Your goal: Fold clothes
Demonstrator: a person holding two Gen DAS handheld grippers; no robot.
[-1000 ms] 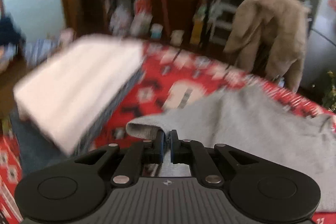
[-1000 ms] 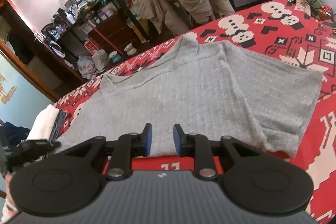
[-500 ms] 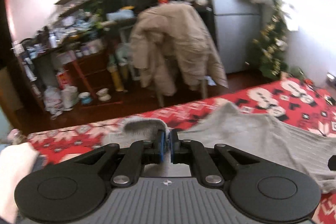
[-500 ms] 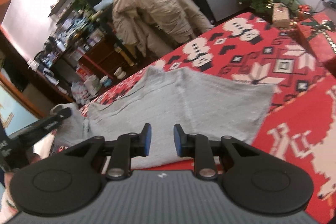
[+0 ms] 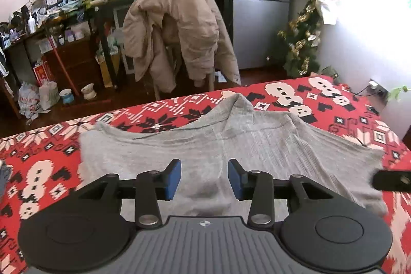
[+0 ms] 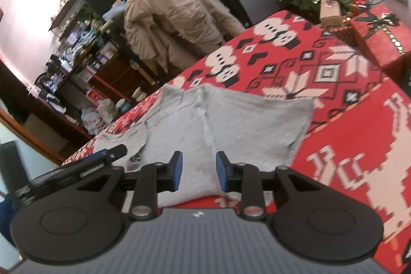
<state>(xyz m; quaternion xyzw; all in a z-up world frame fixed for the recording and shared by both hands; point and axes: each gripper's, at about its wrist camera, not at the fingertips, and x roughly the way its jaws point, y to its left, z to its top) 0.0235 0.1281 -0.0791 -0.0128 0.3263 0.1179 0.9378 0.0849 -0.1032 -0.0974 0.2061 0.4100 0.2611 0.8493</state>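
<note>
A grey knit garment (image 5: 231, 145) lies folded over on the red patterned cover (image 5: 334, 104). My left gripper (image 5: 204, 177) hovers over its near part, jaws opening, blue pads clear of the cloth and nothing between them. In the right wrist view the same grey garment (image 6: 231, 125) spreads ahead of my right gripper (image 6: 199, 171), whose jaws are also opening with nothing pinched. The tip of the left gripper (image 6: 102, 158) shows at the left of the right wrist view, and a black part of the right gripper (image 5: 390, 180) at the right edge of the left wrist view.
A chair draped with a beige jacket (image 5: 177, 30) stands beyond the far edge of the cover. Cluttered shelves (image 5: 64, 17) line the wall at the left. A small Christmas tree (image 5: 303, 43) and wrapped gifts (image 6: 380, 37) are at the right.
My left gripper carried the grey cuff to the right over the garment, then let go and its jaws spread apart. The right gripper's jaws widened slightly and its view swung right.
</note>
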